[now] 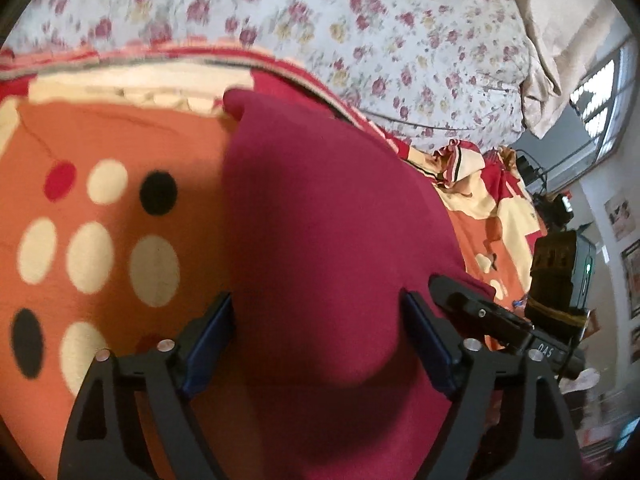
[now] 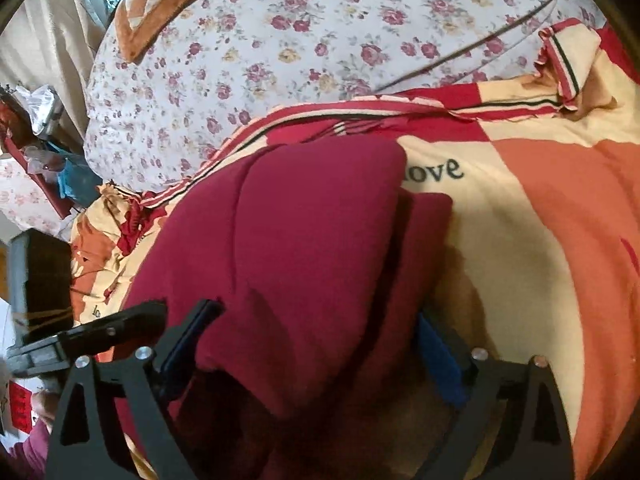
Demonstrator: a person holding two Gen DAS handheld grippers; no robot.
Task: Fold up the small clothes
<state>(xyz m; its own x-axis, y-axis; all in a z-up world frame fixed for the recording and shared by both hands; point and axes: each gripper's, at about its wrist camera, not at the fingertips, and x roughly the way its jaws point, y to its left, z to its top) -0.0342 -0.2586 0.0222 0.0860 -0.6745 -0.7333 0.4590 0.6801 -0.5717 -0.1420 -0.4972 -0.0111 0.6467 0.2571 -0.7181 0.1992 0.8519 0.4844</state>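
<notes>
One maroon garment (image 1: 320, 208) lies on a patterned blanket (image 1: 100, 152), directly ahead of and between two grippers. Left gripper (image 1: 320, 320) and right gripper (image 2: 316, 340) both stand spread wide, cloth bunched between their fingers, neither clenched on it.

left wrist: close, looking down | right wrist: close, looking down | shared: maroon garment (image 1: 320, 220) (image 2: 288, 240), patterned blanket (image 1: 100, 140) (image 2: 540, 220)

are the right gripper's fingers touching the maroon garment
Touching. The right wrist view shows the maroon garment draped between the right gripper, its folds pressed against the blue fingers.
</notes>
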